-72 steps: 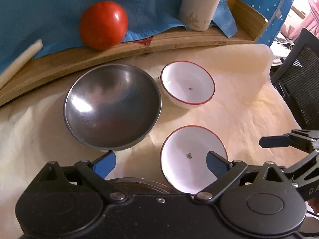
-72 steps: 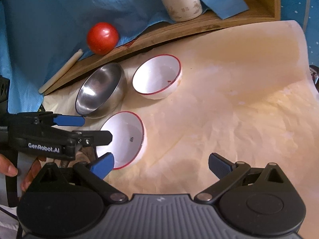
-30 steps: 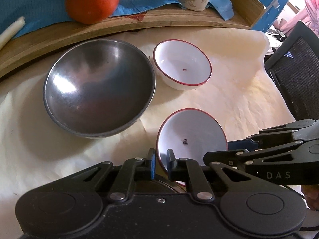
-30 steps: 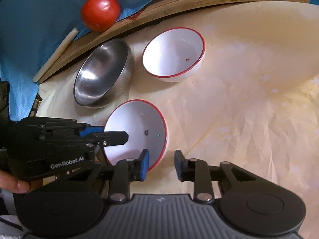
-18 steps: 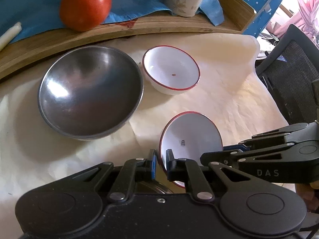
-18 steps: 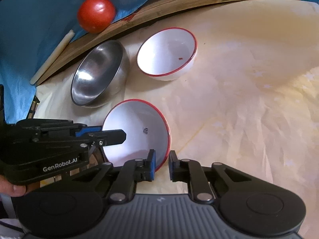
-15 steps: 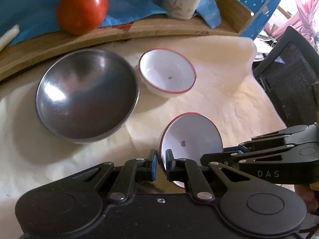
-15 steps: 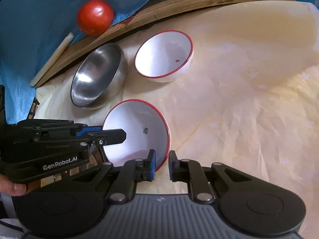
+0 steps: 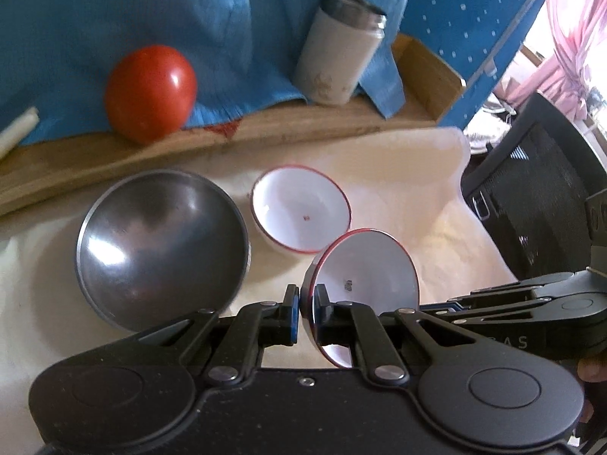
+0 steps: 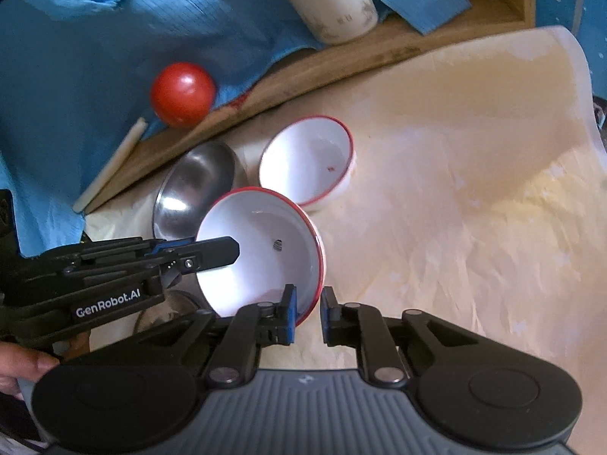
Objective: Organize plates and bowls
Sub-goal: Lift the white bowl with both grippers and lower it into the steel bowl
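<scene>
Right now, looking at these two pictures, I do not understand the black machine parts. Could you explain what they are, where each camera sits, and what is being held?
There is no robot here. A person holds a two-finger tool in each hand, and each tool carries a wide-angle camera looking forward along its fingers.

In the left tool's view, the left gripper is shut on the rim of a white bowl with a red edge. In the right tool's view, the right gripper is shut on the same bowl's rim from the other side, so both hold it, tilted.

On the cream sheet lie a steel bowl and a second white bowl. Behind, on a wooden tray, sit a tomato and a flask.
</scene>
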The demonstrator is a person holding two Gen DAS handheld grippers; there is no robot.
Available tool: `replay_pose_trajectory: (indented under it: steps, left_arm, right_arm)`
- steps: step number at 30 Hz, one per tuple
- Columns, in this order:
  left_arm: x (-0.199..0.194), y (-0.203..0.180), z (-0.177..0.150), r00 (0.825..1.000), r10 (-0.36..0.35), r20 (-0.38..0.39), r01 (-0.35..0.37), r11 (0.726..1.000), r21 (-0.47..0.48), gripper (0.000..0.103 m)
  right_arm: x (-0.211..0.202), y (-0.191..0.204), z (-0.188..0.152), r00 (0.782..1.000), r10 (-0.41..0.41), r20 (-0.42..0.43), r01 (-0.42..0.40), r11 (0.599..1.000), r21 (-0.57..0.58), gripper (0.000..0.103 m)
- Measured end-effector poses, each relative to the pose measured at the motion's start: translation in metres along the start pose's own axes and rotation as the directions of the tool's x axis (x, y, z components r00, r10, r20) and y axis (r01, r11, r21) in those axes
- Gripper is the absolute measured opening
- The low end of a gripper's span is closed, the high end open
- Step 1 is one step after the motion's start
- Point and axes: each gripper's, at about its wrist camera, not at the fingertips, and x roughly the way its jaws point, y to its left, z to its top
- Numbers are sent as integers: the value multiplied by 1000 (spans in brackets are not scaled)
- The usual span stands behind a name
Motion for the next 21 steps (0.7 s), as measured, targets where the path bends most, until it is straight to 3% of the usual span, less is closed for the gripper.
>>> replay_pose_trajectory:
  steps: [10,21]
  left_arm:
    - [-30,30,11,994,67,86,-59,994,-94,7]
    - [-41,69,14,984,141,110,-119,975,-188,7]
  right_arm:
    - [7,34,25,999,38,9,-37,995,-88,14]
    - [36,71,50,999,49,-21,-52,984,-173,13]
